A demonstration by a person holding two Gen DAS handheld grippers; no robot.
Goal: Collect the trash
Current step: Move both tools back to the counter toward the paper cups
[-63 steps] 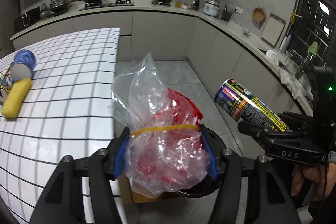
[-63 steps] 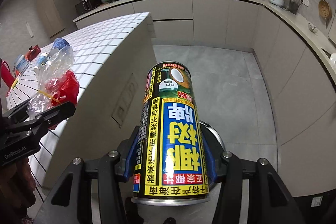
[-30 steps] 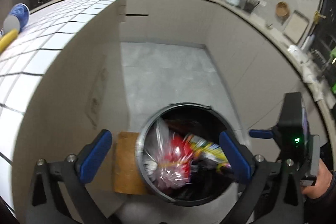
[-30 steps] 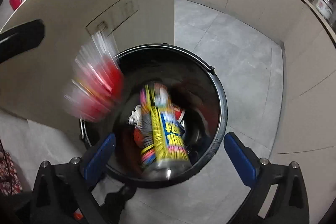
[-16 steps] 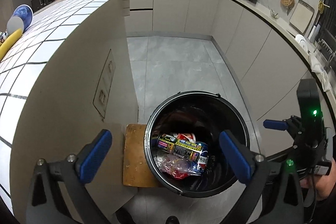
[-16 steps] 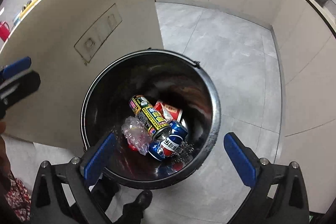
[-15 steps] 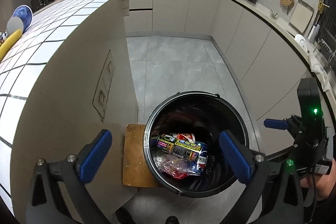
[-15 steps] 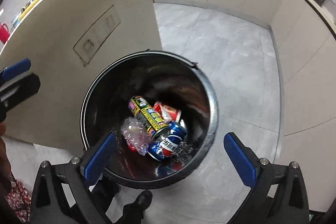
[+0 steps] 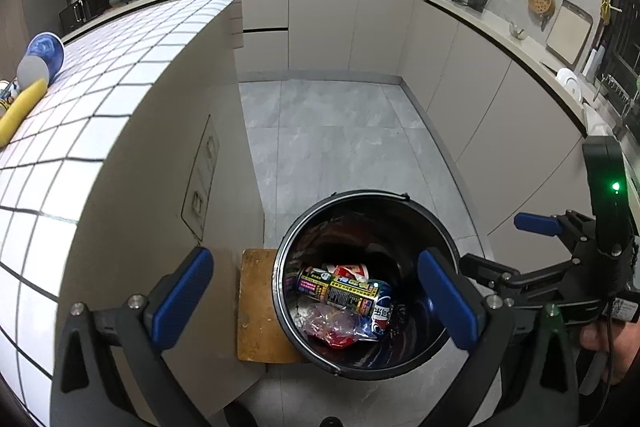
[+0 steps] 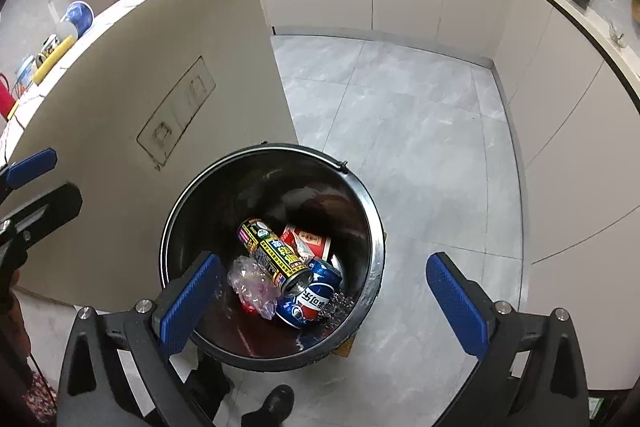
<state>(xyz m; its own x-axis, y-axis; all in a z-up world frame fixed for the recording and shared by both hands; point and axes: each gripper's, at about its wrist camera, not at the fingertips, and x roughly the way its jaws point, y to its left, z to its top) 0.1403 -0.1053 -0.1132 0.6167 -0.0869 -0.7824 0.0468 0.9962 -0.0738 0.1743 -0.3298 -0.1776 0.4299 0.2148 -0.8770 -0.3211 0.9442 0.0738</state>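
Both units hang over the black bin (image 10: pixel 372 267) w/ nothing in them: left hand-held gripper (image 9: pixel 316 291) has its blue pads wide apart, empty; right hand-held gripper (image 10: pixel 324 299) same, pads spread, empty. Bin sits on the floor beside the end panel of the tiled surface (image 9: pixel 100 99), partly on a brown board (image 9: pixel 256 307). Inside the bin: a tall can w/ yellow-and-black label (image 10: pixel 276 255) lying on its side, a crumpled clear plastic bag w/ red stuff in it (image 10: pixel 254 287) touching the can's lower side, a blue soda can (image 10: pixel 310 297) just under the tall can's open end, and a red-and-white carton (image 10: pixel 306 241) behind them. So several pieces are binned, approx. the current drop-off looks done. Not finished tho, I'd say: on the far end of the surface there's a blue-and-white cup (image 9: pixel 44 57) tipped on its side, a yellow tube-like thing (image 9: pixel 20 113) next to it, plus a few small items at the edge, incl. something red (image 10: pixel 6 95), too small to ID. Can't tell which of those count as trash. Next move prob. calls for swinging both units back up to the surface for another pick, well away from the bin. A person's shoe (image 10: pixel 276 403) shows just below the bin.
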